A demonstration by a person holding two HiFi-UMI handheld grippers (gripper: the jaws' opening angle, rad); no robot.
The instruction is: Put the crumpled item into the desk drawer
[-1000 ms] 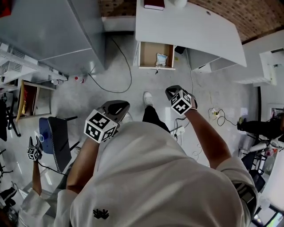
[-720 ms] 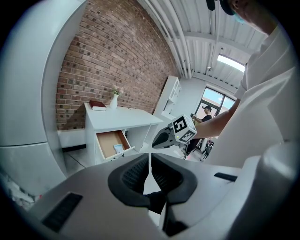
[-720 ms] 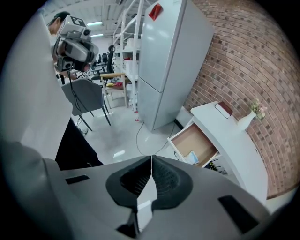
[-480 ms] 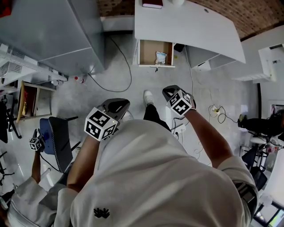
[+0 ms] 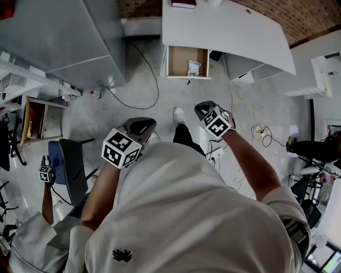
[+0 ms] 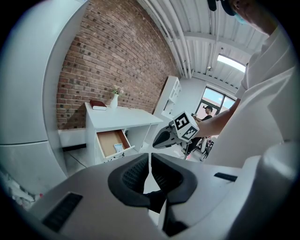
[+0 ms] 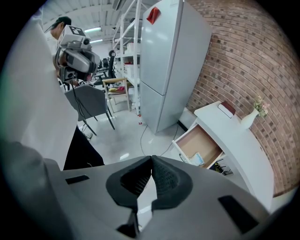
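The white desk (image 5: 229,32) stands at the far end of the floor with its drawer (image 5: 186,63) pulled open. A pale crumpled item (image 5: 194,67) lies inside, at the drawer's right side. The drawer (image 6: 111,143) and the item (image 6: 118,147) also show in the left gripper view, and the same drawer (image 7: 199,143) and item (image 7: 198,158) in the right gripper view. My left gripper (image 5: 143,123) and right gripper (image 5: 201,108) hang in the air in front of my body, well short of the desk. Both are shut with nothing between the pads.
A grey refrigerator (image 5: 69,37) stands left of the desk, with a cable (image 5: 144,80) trailing on the floor between them. A dark chair (image 5: 66,170) and another person's hand holding a marker cube (image 5: 47,173) are at lower left. A book (image 5: 184,4) lies on the desk. More cables (image 5: 264,139) lie at the right.
Both grippers have stayed almost where they were, still shut. The other person's hand with the cube at lower left has shifted slightly up and right.
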